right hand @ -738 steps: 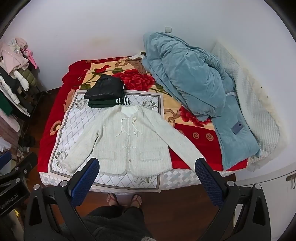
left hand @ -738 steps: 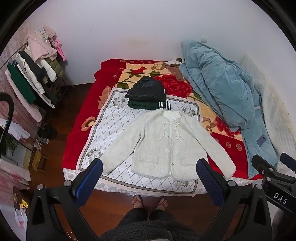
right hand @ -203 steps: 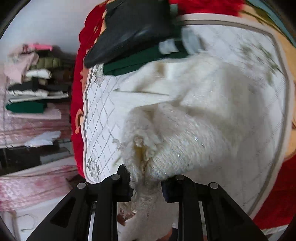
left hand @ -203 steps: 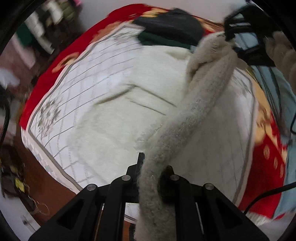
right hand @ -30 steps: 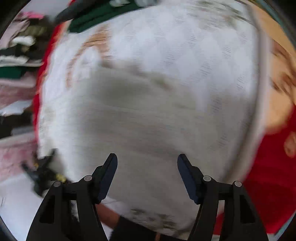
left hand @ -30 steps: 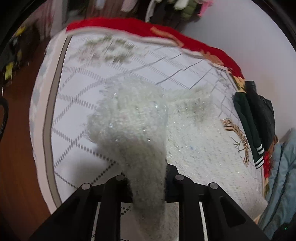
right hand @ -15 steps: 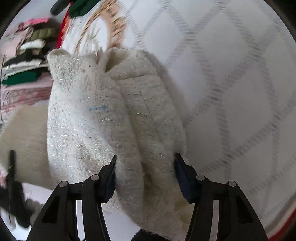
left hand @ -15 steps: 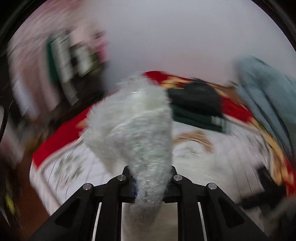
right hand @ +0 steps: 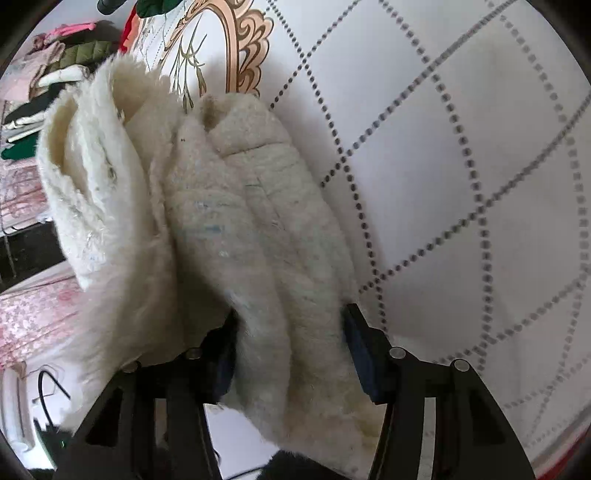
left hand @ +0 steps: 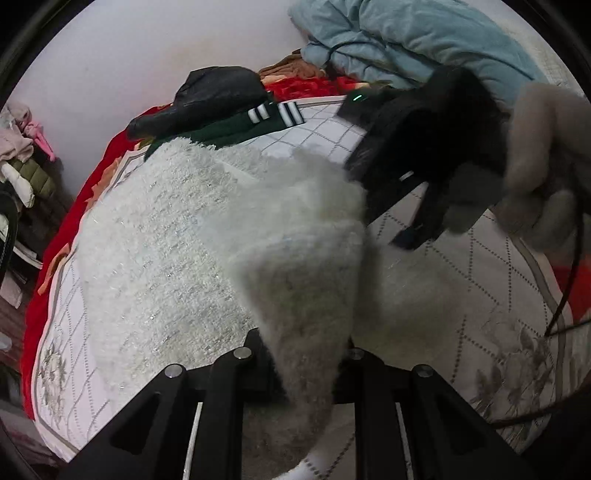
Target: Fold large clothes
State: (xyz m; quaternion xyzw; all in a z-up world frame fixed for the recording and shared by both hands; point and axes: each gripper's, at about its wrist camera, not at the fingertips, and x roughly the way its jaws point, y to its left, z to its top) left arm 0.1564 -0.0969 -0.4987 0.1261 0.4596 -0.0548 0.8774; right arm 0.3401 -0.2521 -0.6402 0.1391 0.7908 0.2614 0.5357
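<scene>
The white fuzzy cardigan (left hand: 177,236) lies partly folded on the white quilted bed cover (left hand: 480,280). My left gripper (left hand: 306,354) is shut on a thick fold of it, lifted just above the rest. In the left wrist view my right gripper (left hand: 417,206) sits at the cardigan's far edge, held by a hand in a fuzzy sleeve. In the right wrist view my right gripper (right hand: 288,336) is shut on a bunched, several-layered fold of the cardigan (right hand: 236,229), close above the bed cover (right hand: 461,155).
A folded black garment (left hand: 218,92) on a green striped one (left hand: 258,118) lies at the back of the bed. A blue duvet (left hand: 406,33) is heaped at back right. A clothes rack (left hand: 18,162) stands at left. A cable (left hand: 561,295) trails at right.
My left gripper has swung down with its fold from high above the bed to low over the cardigan. My right gripper has closed in on the bunched edge.
</scene>
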